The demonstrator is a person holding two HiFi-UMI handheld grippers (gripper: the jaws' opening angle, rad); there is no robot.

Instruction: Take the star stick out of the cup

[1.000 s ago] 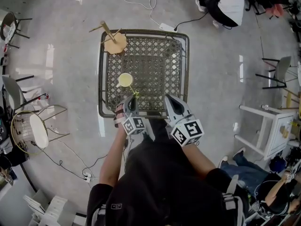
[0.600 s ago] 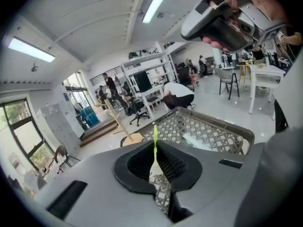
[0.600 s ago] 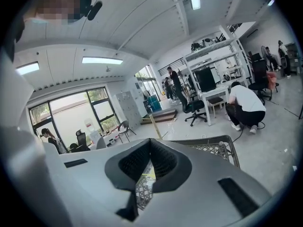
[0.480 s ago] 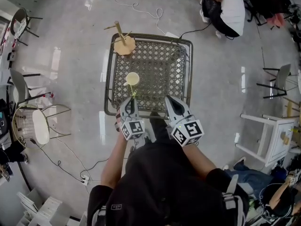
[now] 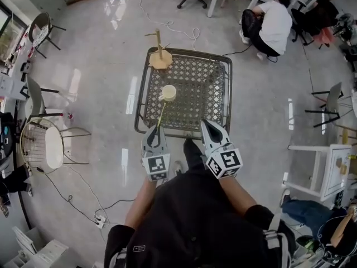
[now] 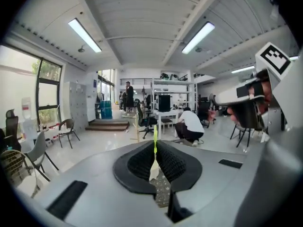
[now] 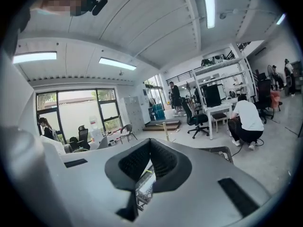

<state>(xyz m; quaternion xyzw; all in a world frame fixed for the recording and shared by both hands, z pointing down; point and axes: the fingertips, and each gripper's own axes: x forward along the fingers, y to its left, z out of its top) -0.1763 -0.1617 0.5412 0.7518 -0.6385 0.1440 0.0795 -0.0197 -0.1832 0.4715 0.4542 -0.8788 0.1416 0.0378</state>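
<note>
A pale yellow cup point(image 5: 168, 92) stands on the dark lattice table point(image 5: 212, 88). My left gripper point(image 5: 155, 128) is held near the table's front edge, shut on the thin star stick point(image 5: 161, 113). The stick slants from the jaws up to the cup's near rim; I cannot tell whether its far end is inside. In the left gripper view the stick point(image 6: 154, 151) stands pinched between the pads of the left gripper point(image 6: 155, 143), its yellow-green end up. My right gripper point(image 5: 207, 124) hovers beside it, shut and holding nothing; the right gripper view shows the right gripper point(image 7: 150, 143) with jaws meeting at the tip.
A wooden peg stand point(image 5: 160, 57) sits on the table's far left corner. Wire chairs point(image 5: 50, 144) stand on the floor to the left. A person point(image 5: 273, 21) crouches beyond the table. A white side table point(image 5: 318, 161) is at the right. Cables trail over the floor.
My left gripper has drawn back from the cup with the stick, so more of the stick shows. The head view has risen; the table looks smaller and farther. The right gripper barely moved.
</note>
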